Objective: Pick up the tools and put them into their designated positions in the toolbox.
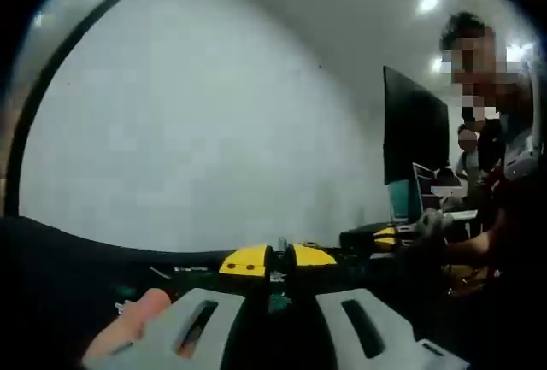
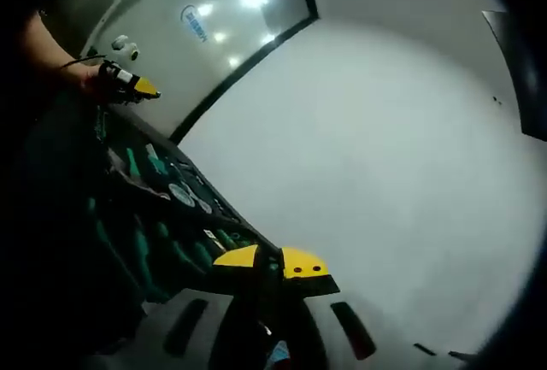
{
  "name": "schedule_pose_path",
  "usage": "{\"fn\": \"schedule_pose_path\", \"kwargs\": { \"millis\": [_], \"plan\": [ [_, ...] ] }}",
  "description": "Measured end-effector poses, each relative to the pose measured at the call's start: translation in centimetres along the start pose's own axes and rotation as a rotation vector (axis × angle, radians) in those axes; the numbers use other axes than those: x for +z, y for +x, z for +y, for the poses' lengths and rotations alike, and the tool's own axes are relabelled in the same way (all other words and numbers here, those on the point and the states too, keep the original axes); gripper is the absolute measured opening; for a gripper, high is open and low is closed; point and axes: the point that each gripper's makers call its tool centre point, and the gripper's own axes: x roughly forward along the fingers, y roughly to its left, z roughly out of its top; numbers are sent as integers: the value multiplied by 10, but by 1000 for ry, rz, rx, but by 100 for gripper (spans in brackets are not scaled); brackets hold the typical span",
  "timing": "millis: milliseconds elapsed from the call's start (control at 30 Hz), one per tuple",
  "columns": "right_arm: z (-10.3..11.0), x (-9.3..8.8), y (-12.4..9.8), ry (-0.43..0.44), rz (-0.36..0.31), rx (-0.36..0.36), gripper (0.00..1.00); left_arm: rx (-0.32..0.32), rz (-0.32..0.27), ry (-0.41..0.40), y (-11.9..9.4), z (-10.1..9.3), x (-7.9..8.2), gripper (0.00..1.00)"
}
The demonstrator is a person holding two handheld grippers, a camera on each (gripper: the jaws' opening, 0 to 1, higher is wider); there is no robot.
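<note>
Holding both grippers' fingers [image 1: 279,261] [image 2: 269,264] closed and empty, I see the toolbox [image 2: 154,216] left of my right fingers.

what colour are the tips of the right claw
Yellow, on black and grey jaws. The right claw shows it best in the right gripper view, tips nearly together.

The left gripper view sits low, close over the dark toolbox [image 1: 68,259], looking level across it toward a white wall [image 1: 214,131] and a person [image 1: 496,156] at the right. The right gripper view is rolled, close above the toolbox's [image 2: 128,216] rows of green-handled tools [image 2: 184,255], facing the same wall [image 2: 385,173]. Both views share toolbox and wall.
</note>
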Motion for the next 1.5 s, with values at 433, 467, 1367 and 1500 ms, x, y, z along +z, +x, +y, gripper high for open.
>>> {"fn": "schedule_pose_path", "kwargs": {
  "millis": [433,467,1367,1500],
  "plan": [
    [3,0,2,-46,7,-1,6,46,269,96,10,17,-64,5],
    [3,0,2,-47,8,0,6,54,279,111,11,17,-66,5],
    [23,11,-4,-238,-1,19,6,105,333,166,7,29,-76,13],
    [30,28,-10,-257,-71,24,6,115,319,161,7,30,-73,13]
  ]
}}
